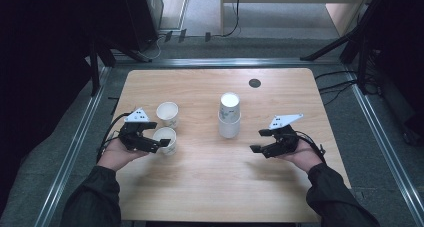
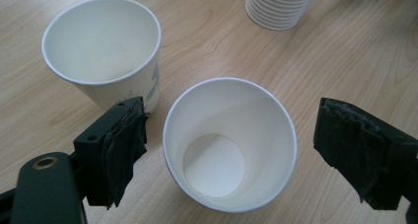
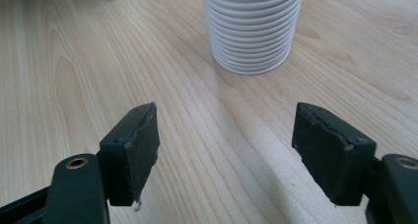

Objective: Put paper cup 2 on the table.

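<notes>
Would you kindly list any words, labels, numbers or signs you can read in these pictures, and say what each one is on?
No text can be read anywhere.
The far paper cup bears a green printed motif on its side, with no legible words.
The near paper cup, between the open left gripper jaws, shows no marking.
The cup stack is plain white.

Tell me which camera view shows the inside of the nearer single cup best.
The left gripper view: the nearer cup sits between the open jaws, its bottom visible. The high view shows it small beside the left gripper.

The right claw (image 3: pixel 226 150) gapes wide before the inverted cup stack (image 3: pixel 252 26).
</notes>
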`<state>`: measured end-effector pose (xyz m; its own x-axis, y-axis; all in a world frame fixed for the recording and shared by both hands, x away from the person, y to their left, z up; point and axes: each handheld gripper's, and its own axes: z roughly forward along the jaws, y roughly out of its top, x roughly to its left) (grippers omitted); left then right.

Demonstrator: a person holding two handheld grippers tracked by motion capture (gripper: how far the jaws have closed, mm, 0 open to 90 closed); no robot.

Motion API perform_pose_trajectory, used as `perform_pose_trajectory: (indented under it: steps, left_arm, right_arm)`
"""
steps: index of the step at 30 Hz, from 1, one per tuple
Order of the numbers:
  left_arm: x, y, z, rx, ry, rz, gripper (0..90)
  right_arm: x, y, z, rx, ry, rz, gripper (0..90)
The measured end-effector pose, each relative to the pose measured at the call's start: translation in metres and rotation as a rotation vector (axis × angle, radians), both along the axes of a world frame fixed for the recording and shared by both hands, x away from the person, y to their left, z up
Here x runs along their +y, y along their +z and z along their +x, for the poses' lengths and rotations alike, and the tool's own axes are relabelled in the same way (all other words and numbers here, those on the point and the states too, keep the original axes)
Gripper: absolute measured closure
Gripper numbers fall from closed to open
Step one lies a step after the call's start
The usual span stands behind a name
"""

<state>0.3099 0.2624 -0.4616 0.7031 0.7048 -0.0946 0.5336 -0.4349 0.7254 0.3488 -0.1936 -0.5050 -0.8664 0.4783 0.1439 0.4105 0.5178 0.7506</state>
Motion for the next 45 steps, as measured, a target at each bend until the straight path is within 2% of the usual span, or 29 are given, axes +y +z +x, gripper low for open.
perform_pose_trajectory:
  steps: [3,8,12,17,22,29,33,45]
  left_arm:
    - [0.002,0.003,-0.001,-0.010,0.003,-0.011,13.2]
    - [0.006,0.006,-0.002,-0.013,0.002,-0.054,13.3]
    - [0.008,0.008,-0.003,-0.019,-0.001,-0.056,13.3]
    - [0.013,0.013,-0.005,-0.031,0.005,-0.091,13.4]
    - [0.018,0.016,-0.006,-0.046,0.022,-0.102,13.8]
    - [0.026,0.018,-0.005,-0.057,0.058,-0.111,15.0]
    - [0.034,0.017,-0.004,-0.063,0.099,-0.121,15.4]
    - [0.061,0.010,-0.006,-0.094,0.198,-0.094,16.0]
  right_arm:
    - [0.000,0.000,0.000,0.001,0.000,-0.001,26.3]
    - [0.000,-0.001,0.000,0.004,0.003,-0.004,26.3]
    - [0.000,-0.001,0.000,0.005,0.000,-0.002,26.3]
    - [-0.001,0.000,0.000,0.008,-0.003,0.000,26.3]
    - [-0.003,0.000,0.000,0.000,-0.007,0.005,26.4]
    - [-0.010,0.003,-0.001,-0.014,-0.030,0.018,26.4]
    - [-0.014,0.005,-0.002,-0.028,-0.043,0.019,26.4]
    - [-0.028,0.007,-0.002,-0.066,-0.092,0.030,26.4]
